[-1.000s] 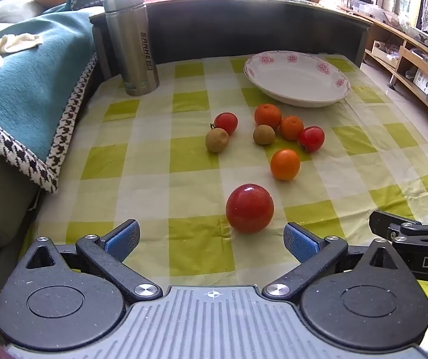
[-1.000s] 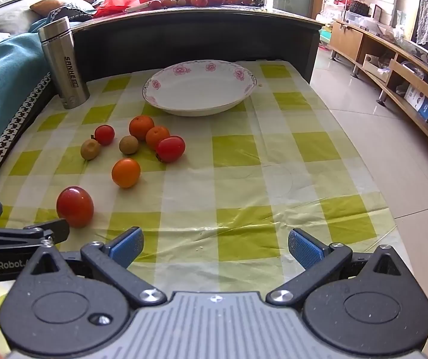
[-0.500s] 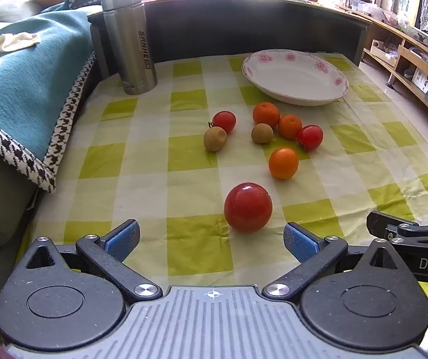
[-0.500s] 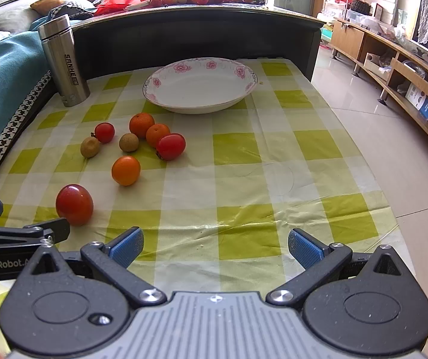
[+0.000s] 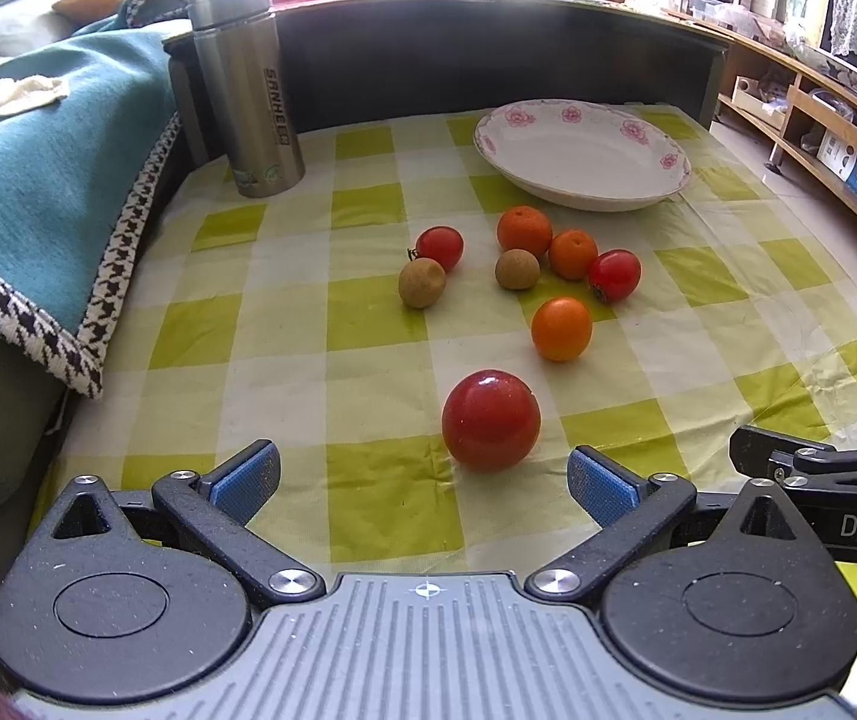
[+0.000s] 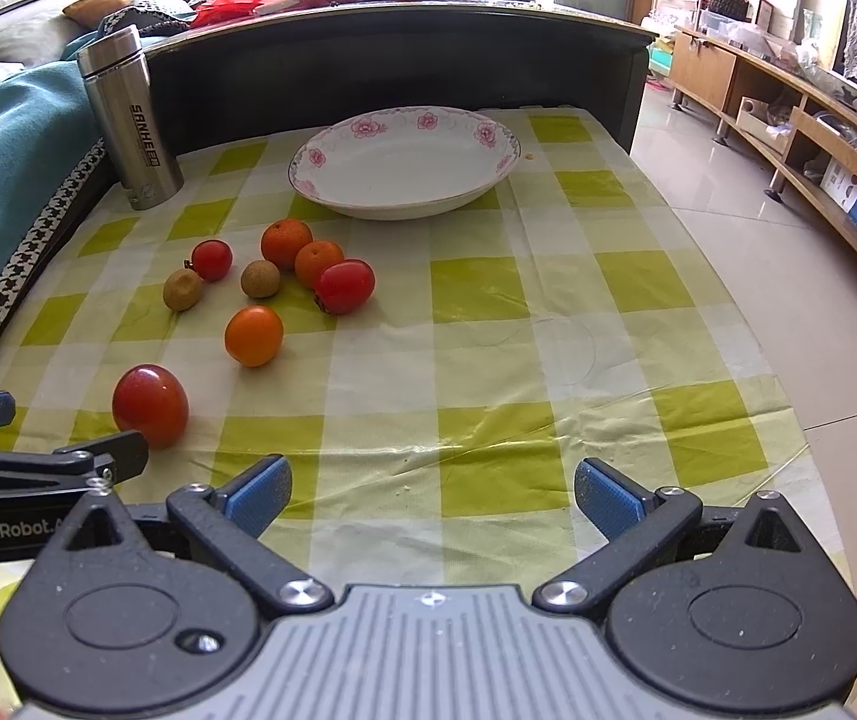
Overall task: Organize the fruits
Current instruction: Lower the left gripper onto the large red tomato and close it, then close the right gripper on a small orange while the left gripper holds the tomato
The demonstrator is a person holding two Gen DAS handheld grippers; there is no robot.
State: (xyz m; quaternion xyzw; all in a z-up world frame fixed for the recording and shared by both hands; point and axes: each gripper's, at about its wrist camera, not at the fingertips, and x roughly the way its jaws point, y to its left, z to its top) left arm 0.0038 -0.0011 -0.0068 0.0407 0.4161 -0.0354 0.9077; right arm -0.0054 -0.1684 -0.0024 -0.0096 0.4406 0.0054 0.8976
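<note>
Change: left gripper (image 5: 422, 477) has edged nearer the large tomato (image 5: 490, 420); fruits unmoved.
Left gripper: released, jaws wide, tomato just ahead at lower centre.
Right gripper (image 6: 433, 495): released, over bare tablecloth (image 6: 548, 300).
Fruits: seven loose mid-frame.
Plate (image 5: 584, 155): upper right, unfilled.
Flask (image 5: 246, 90): upper left, upright.
</note>
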